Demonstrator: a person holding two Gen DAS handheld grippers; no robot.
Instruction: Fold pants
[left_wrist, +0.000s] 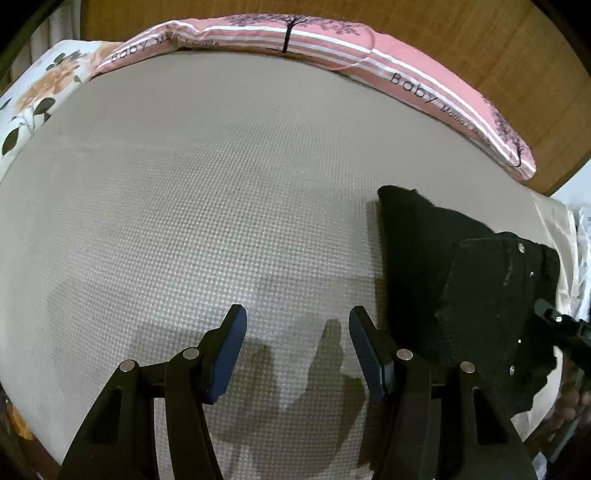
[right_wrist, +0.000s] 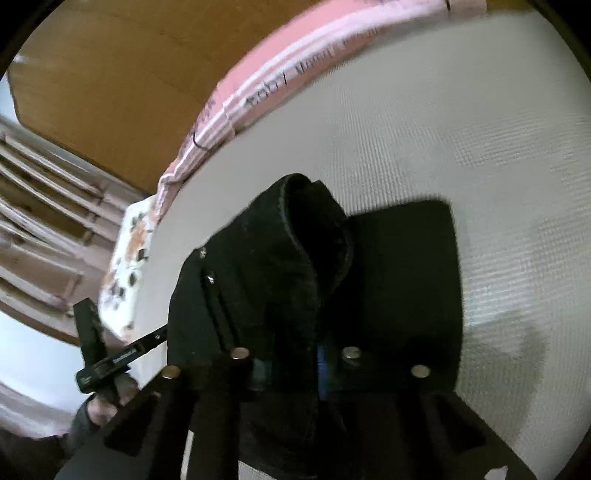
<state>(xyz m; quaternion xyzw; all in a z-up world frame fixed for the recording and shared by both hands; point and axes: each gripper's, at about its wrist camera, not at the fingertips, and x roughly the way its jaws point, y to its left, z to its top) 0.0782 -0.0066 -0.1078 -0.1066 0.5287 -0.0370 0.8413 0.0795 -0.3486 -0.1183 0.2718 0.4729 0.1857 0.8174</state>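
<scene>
The black pants (right_wrist: 295, 266) hang bunched up directly ahead of my right gripper (right_wrist: 295, 363), whose jaws are pinched narrow on the dark fabric, a fold rising above them. The rest of the cloth drapes onto the grey textured mattress (left_wrist: 184, 192) beyond. My left gripper (left_wrist: 297, 350) hovers with jaws parted and nothing between them, only bare mattress and their shadow below; the pants lie off to its right. Past both, a pink striped pillow (left_wrist: 424, 74) lines the far edge against a wooden headboard (left_wrist: 480, 33).
</scene>
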